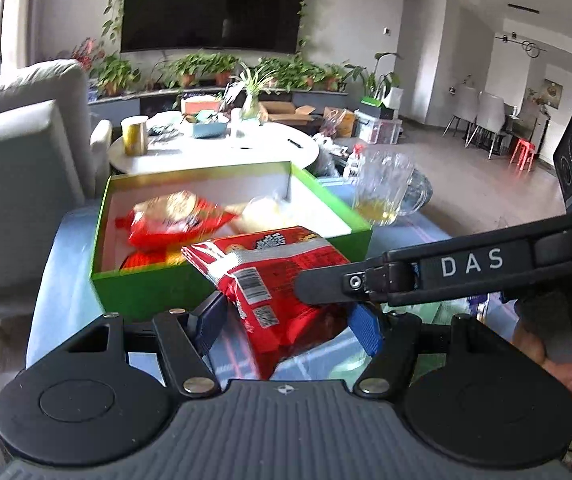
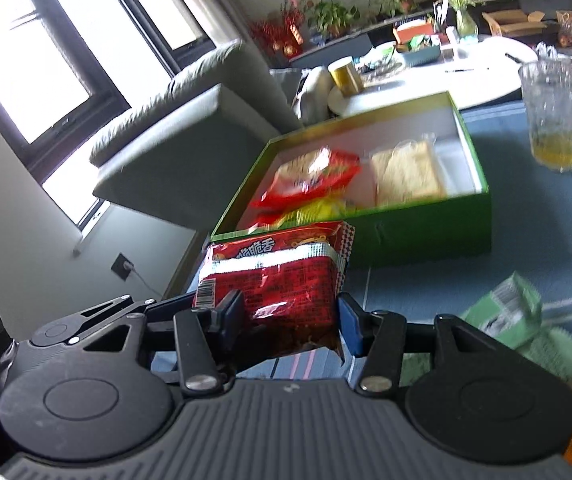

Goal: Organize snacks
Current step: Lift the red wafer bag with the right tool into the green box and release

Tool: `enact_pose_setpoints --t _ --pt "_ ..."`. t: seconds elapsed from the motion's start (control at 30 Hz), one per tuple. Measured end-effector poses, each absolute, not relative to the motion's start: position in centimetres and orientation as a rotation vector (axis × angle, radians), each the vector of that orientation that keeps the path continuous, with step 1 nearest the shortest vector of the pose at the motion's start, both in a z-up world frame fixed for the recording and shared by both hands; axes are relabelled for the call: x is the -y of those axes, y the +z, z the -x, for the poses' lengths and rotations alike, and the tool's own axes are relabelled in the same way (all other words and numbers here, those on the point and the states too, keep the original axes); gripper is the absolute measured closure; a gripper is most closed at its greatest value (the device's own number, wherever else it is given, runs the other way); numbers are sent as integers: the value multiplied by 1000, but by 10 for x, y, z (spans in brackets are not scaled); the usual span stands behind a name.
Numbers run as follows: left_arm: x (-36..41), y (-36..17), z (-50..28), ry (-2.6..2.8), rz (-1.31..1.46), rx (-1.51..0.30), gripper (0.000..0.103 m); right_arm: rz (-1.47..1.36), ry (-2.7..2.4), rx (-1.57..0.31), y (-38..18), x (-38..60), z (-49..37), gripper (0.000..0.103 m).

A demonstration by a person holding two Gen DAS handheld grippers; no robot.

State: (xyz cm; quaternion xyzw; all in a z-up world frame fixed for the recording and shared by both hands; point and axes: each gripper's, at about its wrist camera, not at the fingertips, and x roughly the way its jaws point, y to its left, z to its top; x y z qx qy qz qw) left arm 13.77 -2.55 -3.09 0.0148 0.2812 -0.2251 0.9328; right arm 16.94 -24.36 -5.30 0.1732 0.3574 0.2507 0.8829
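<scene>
A red snack packet (image 1: 269,280) (image 2: 281,280) hangs in the air just in front of the green box (image 1: 157,292) (image 2: 426,232). My left gripper (image 1: 286,324) has its blue pads on both sides of the packet's lower end. My right gripper (image 2: 290,316) also grips the packet between its pads; its arm (image 1: 466,268) crosses the left wrist view from the right. The box is open and holds a red snack bag (image 1: 173,220) (image 2: 310,180), a pale packet (image 1: 261,212) (image 2: 406,172) and a yellow item (image 2: 322,208).
A glass mug (image 1: 386,188) (image 2: 554,120) with a little yellow liquid stands right of the box on the blue cloth (image 2: 526,248). A green packet (image 2: 510,312) lies at right. A grey sofa (image 1: 17,160) is to the left, a white round table (image 1: 213,148) behind.
</scene>
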Motion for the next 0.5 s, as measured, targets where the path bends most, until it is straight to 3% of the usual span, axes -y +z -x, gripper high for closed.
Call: enact_pose_setpoints --t 0.5 --pt "62 -19 -200 -490 -97 -519 41 -407 487 -670 -41 269 -224 50"
